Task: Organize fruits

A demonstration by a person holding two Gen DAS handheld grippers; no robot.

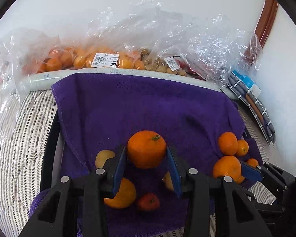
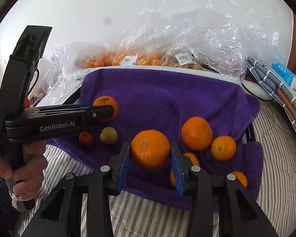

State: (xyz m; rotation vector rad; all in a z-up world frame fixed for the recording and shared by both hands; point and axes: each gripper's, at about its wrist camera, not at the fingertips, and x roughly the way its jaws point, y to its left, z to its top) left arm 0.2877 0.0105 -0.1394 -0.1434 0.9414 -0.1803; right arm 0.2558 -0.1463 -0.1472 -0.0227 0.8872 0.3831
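Observation:
A purple towel point(image 1: 148, 102) bears loose fruit. In the left wrist view my left gripper point(image 1: 146, 155) is shut on an orange point(image 1: 146, 148), stem up, held above the towel. Under it lie another orange point(image 1: 121, 195), a small red fruit point(image 1: 148, 201) and a yellow-green fruit point(image 1: 103, 158). In the right wrist view my right gripper point(image 2: 150, 154) is shut on a second orange point(image 2: 150, 148). Two more oranges point(image 2: 196, 133) point(image 2: 223, 148) sit just right of it. The left gripper point(image 2: 106, 111) shows side-on at the left with its orange point(image 2: 105, 100), a hand point(image 2: 23, 169) on its handle.
Clear plastic bags point(image 1: 112, 59) of oranges and brownish fruit with price labels lie along the white wall behind the towel. Striped cloth point(image 1: 19, 138) spreads around the towel. Folded grey patterned fabric and a blue-white pack point(image 2: 282, 79) lean at the right.

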